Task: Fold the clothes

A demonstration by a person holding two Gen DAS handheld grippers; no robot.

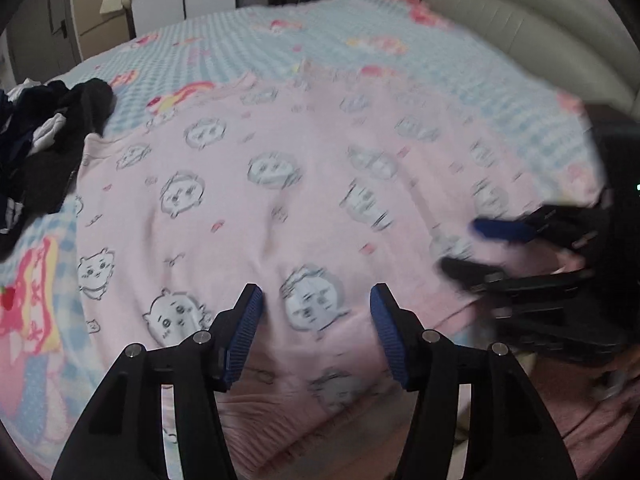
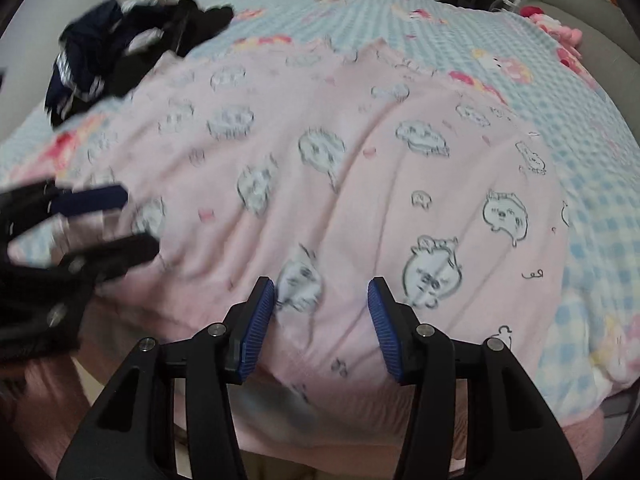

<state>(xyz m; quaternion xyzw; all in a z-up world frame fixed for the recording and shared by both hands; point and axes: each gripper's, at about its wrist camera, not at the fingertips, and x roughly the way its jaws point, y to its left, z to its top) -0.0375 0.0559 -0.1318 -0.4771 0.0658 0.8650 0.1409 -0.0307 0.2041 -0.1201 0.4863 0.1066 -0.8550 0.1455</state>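
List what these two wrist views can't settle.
- Pink garment: type unclear; its near hem is cut off behind the left gripper in the left view, and the print is blurred.
- Dark clothes pile: pieces can't be separated; blurred in the right view, cut by the edge in the left.
- Right gripper: fabric contact unclear.

Pink garment [image 1: 304,184] — grey cartoon faces; bedspread [image 1: 248,36] — blue-white check.

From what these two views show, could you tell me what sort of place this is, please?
Most likely a bedroom. The pink garment lies spread on a bed with a blue checked cartoon cover, a padded headboard curves behind it, and a pile of dark clothes waits at the side.
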